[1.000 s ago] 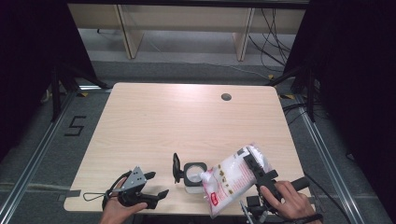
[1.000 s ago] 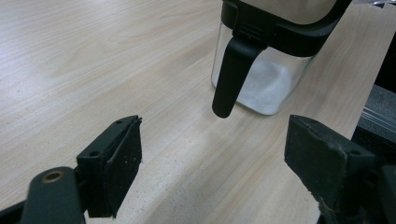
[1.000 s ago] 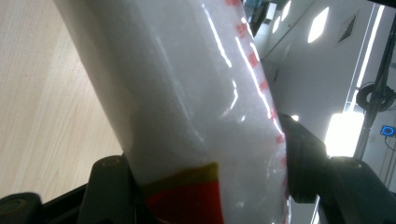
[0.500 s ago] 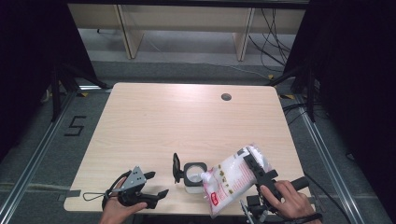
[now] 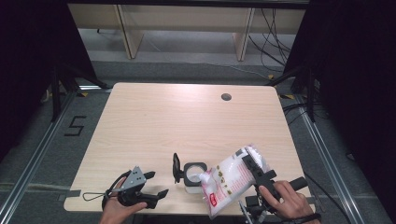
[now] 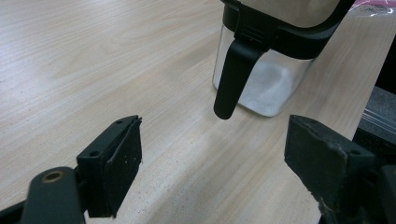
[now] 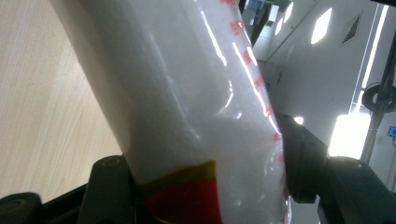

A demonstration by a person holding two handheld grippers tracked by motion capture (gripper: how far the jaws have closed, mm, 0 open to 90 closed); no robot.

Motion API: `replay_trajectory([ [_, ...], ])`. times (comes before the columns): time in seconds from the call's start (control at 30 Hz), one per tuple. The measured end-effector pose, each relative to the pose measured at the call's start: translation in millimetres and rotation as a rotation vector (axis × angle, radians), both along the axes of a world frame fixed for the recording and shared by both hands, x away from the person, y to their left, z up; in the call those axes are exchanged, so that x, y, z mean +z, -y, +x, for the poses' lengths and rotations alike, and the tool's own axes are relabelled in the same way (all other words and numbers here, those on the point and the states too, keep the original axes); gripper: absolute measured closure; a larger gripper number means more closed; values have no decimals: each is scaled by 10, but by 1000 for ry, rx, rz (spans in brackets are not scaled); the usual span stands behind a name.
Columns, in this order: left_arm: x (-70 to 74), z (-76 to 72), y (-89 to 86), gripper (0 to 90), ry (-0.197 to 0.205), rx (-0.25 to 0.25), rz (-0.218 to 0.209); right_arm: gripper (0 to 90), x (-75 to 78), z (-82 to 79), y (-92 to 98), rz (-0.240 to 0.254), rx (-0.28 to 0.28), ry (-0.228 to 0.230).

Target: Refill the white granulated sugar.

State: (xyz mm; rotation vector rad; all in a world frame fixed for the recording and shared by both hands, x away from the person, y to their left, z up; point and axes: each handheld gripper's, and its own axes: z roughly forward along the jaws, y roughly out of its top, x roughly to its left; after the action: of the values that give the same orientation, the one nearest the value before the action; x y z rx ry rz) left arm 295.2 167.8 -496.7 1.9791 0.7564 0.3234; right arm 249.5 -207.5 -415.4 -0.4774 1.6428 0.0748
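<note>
A small clear jar with a black rim stands near the table's front edge, its black flip lid raised on the left. In the left gripper view the jar holds some white powder. A plastic bag of white powder with red print is tilted, its lower corner at the jar's mouth. My right gripper is shut on the bag's upper end; the bag sits squeezed between its jaws. My left gripper rests open on the table left of the jar, with nothing between its jaws.
The wooden table has a round cable hole at the back right. Shelving legs and cables lie on the floor beyond it. Dark curtains flank both sides.
</note>
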Motion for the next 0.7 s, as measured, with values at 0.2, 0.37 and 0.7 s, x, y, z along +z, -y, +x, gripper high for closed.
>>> replay_trajectory([
  [0.2, 0, 0, 0, 185, 1, -1, 0, 426, -2, 10, 22, 12, 0, 2],
  [0.37, -9, -2, 12, 185, -6, 4, -10, 427, 7, 6, 37, 11, -6, -4],
  [0.7, -3, -2, 6, 185, -1, 4, -9, 427, 1, 2, 37, 19, -8, -6],
])
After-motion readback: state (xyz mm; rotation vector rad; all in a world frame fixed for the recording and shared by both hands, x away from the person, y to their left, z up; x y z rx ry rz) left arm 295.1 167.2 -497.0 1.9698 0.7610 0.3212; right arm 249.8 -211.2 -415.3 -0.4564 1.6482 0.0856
